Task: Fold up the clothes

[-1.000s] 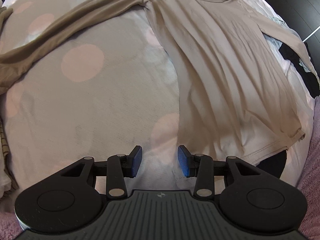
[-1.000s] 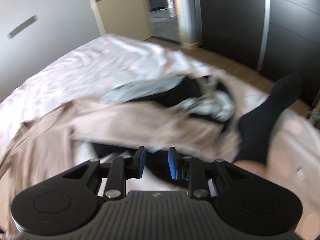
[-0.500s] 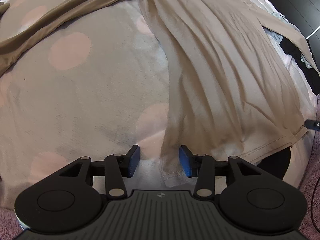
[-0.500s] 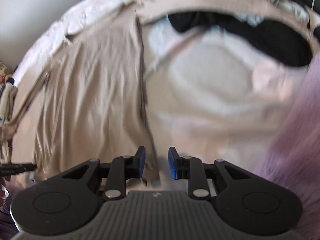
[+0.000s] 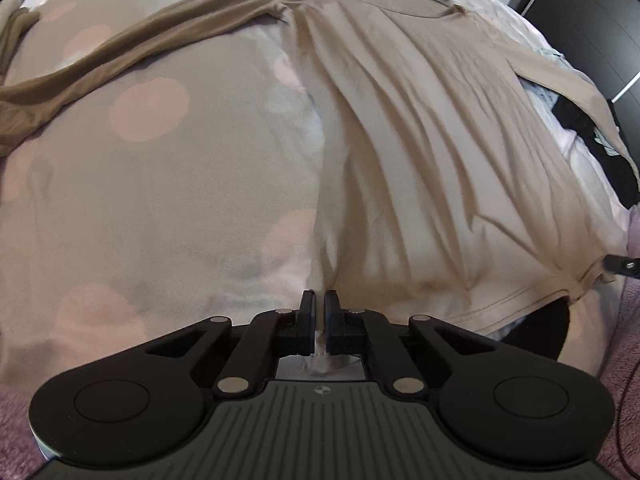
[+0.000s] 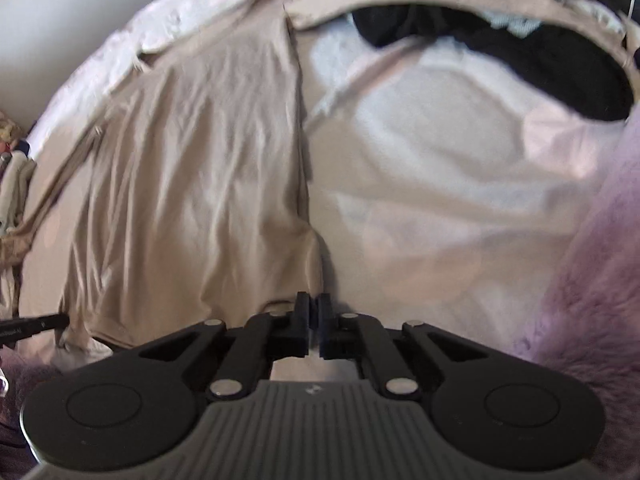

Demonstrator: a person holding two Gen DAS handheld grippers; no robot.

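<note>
We have two tongs: the left tongs (image 5: 319, 312) and right tongs (image 6: 314, 316) each pinch a hem corner of one shirt (image 5: 420, 128), which stretches away ahead of both across the bedspread (image 5: 160, 184).

My left gripper (image 5: 319, 303) points steeply down at the near edge of the bed, its fingers (image 5: 307, 316) pinched together on the near left corner of the beige shirt (image 5: 420, 152), a sliver of hem showing between them. My right gripper (image 6: 313, 307) tilts down as well, fingers (image 6: 302, 318) clamped on the shirt's other near corner. Each gripper's tip shows at the edge of the other's view.
</note>
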